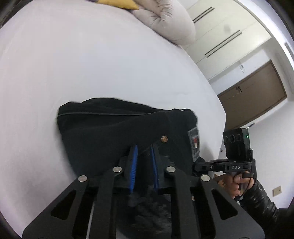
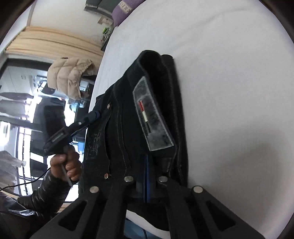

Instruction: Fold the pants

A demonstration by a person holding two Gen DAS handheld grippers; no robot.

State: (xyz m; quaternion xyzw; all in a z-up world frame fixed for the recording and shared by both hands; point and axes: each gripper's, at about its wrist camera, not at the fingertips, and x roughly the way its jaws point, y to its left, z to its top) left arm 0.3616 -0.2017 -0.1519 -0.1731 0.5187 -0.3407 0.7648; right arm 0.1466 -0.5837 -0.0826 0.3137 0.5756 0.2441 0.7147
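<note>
The black pants [image 1: 117, 132] are bunched in a folded stack at the near edge of the white bed [image 1: 73, 64]. Their grey waist patch [image 2: 153, 117] and copper rivets show. My left gripper [image 1: 144, 152] is shut on the pants, with cloth between its blue pads near a rivet. It also shows in the right wrist view [image 2: 94, 115], gripping the pocket edge. My right gripper [image 2: 148, 171] is shut on the waistband just below the patch. Its body shows at the right of the left wrist view [image 1: 237, 147]. The pants look lifted slightly off the sheet.
A grey rolled duvet [image 1: 165, 22] and a yellow cushion [image 1: 119, 3] lie at the far end of the bed. A purple pillow [image 2: 123, 9] lies at another corner. Wardrobe doors [image 1: 220, 36] and a brown door [image 1: 253, 95] stand beyond the bed.
</note>
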